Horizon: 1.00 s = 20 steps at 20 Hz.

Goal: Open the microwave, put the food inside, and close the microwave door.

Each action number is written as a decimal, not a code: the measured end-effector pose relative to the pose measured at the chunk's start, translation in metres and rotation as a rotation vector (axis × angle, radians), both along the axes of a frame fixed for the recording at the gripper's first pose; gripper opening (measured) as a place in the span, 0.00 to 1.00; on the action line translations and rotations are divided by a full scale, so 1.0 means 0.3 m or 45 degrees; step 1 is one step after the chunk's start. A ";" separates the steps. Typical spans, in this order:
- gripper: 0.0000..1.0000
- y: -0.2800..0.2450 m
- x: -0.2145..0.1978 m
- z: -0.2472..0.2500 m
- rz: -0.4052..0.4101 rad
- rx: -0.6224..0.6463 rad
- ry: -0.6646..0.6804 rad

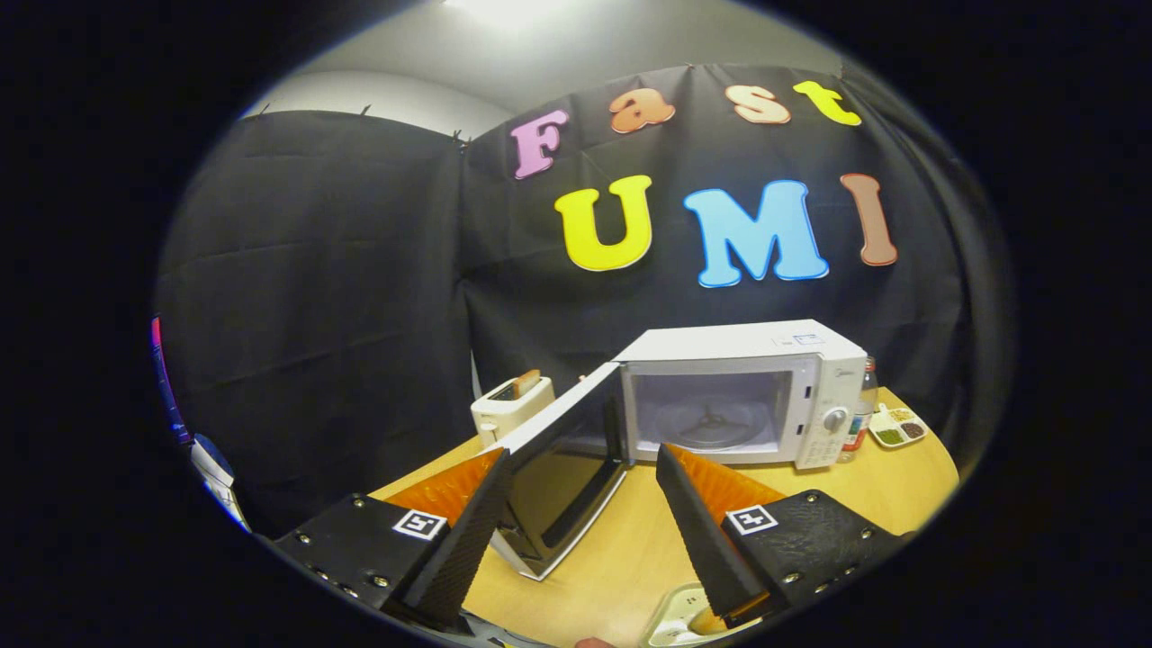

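the microwave [747, 396] stands toward the far right part of the wooden table [630, 549], and its door [562, 468] is already swung wide open on its left hinge, so the first step looks done. the step in hand, as i judge it, is fetching the food. the gripper [585, 531] hangs over the near side of the table with its fingers spread well apart and nothing between them but the open door beyond.

the food sits in a pale tray [679, 621] at the near edge of the table, just beside and partly under the right finger (only a corner of it shows, with something yellowish in it, so i cannot tell what it is). the next move probably calls for dropping and turning toward that tray, closing on its rim, then carrying it level into the cavity.

the microwave is white, boxy, with a round knob on its right panel and a bare glass turntable [711, 425] inside. a toaster [511, 405] stands left of it by the far edge, a small dish of condiments [897, 426] at the right edge.
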State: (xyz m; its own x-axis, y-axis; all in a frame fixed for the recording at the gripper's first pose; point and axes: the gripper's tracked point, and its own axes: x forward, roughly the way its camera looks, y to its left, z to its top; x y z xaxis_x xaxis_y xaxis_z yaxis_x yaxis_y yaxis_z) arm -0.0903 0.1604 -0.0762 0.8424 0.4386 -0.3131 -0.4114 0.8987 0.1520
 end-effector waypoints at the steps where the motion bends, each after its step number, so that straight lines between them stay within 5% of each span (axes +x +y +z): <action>1: 0.97 -0.043 0.010 -0.011 -0.031 -0.013 0.011; 10: 0.98 -0.294 0.030 -0.233 -0.201 -0.077 0.225; 20: 0.98 -0.406 -0.087 -0.571 -0.178 -0.253 0.574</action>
